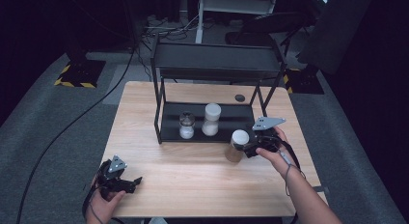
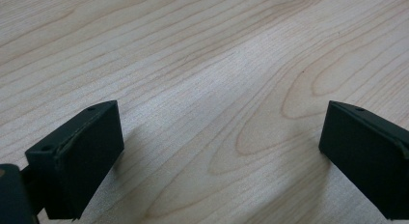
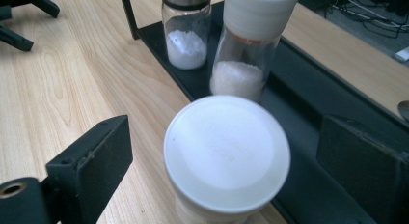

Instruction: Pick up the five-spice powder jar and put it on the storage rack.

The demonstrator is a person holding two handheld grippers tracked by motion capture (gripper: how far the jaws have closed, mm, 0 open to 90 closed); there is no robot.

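Wooden worktop [image 1: 193, 171] bearing a black 2-tier rack [image 1: 217, 64], whose lower shelf [image 1: 231, 119] already carries 2 jars of white grains: a taller white-capped jar [image 1: 211, 119] and, just beside it, a shorter metal-capped jar [image 1: 186, 125]. A 3rd, white-lidded jar [image 1: 236, 145] stands on the worktop just in front of the shelf's right part, not yet on it. The right tool [image 3: 226, 156] has its jaws spread to either side of this jar's lid [image 3: 226, 154], with gaps visible, so no grip is judged to be made. The left tool [image 1: 120, 178] rests open and empty near the worktop's front left edge. Judged progress: 2 jars placed; the 3rd remains to be grasped and shelved.
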